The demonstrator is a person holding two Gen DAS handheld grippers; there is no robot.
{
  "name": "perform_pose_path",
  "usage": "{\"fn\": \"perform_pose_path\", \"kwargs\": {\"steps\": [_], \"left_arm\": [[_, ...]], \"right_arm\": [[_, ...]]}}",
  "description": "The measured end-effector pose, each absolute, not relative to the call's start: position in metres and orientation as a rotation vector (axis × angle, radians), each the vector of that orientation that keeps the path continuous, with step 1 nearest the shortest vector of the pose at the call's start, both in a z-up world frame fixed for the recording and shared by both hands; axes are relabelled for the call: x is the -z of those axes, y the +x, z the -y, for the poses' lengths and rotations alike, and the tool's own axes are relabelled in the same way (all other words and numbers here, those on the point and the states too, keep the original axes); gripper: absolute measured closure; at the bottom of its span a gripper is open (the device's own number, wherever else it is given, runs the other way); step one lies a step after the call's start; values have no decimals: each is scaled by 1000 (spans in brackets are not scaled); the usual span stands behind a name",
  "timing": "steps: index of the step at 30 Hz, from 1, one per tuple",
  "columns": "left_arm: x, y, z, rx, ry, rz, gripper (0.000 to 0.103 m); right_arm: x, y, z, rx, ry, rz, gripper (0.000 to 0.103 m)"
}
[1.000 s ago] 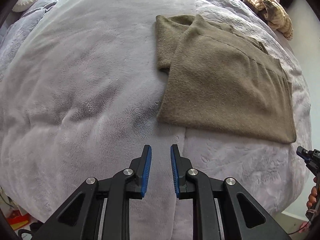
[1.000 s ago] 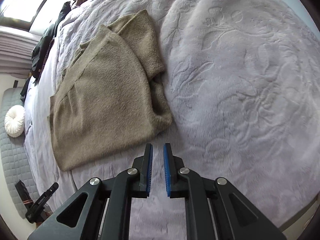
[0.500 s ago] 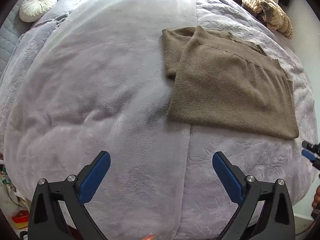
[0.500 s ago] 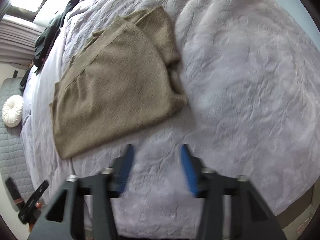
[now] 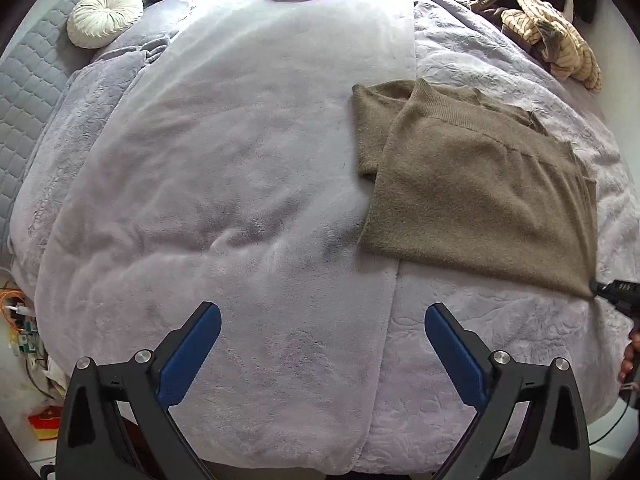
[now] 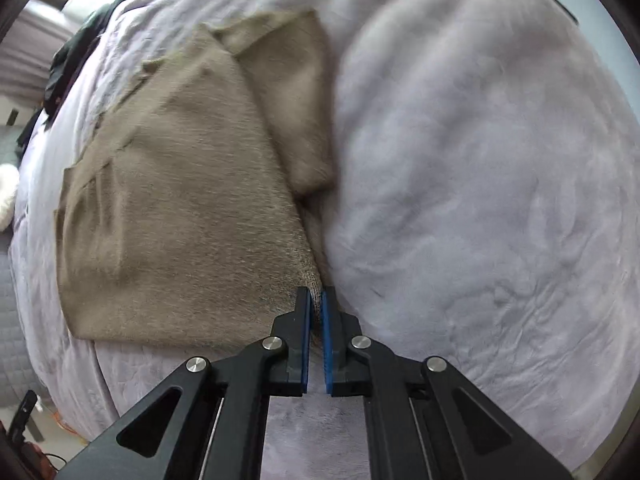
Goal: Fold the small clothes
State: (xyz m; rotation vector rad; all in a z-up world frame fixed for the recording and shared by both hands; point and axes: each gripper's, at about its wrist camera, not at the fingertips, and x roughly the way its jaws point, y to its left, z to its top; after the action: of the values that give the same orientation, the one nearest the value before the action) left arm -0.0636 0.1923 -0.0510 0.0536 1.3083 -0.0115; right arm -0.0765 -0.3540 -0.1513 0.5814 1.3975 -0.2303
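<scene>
Now near corner of brown sweater is pinched by right gripper, previously clear; left gripper is spread wide, previously narrow; next fold judged ready.

Right gripper cut off at frame edge, sweater motion-blurred

The folded sweater lies on the bed, toward its right edge. The round cushion sits at the bed's far left corner, the heap of clothes at its far right corner.
</scene>
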Motion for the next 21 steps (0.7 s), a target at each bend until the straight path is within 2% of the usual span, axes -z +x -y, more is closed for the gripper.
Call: {"fn": "perform_pose_path", "kwargs": {"steps": [11, 13, 16, 18, 20, 21], "left_arm": [[43, -58, -153, 76, 96, -1302, 1], [42, -57, -147, 90, 107, -1299, 1], [44, -56, -141, 101, 123, -1302, 1], [45, -54, -138, 112, 123, -1305, 1], [46, -53, -136, 119, 124, -1308, 1], [47, -53, -135, 125, 122, -1307, 1]], "right_arm": [[141, -93, 360, 251, 618, -1379, 97], [134, -100, 359, 272, 611, -1369, 90], [122, -113, 360, 265, 636, -1342, 90], [117, -120, 354, 263, 653, -1341, 80], [114, -126, 348, 259, 662, -1344, 52], [112, -128, 343, 250, 665, -1344, 48]]}}
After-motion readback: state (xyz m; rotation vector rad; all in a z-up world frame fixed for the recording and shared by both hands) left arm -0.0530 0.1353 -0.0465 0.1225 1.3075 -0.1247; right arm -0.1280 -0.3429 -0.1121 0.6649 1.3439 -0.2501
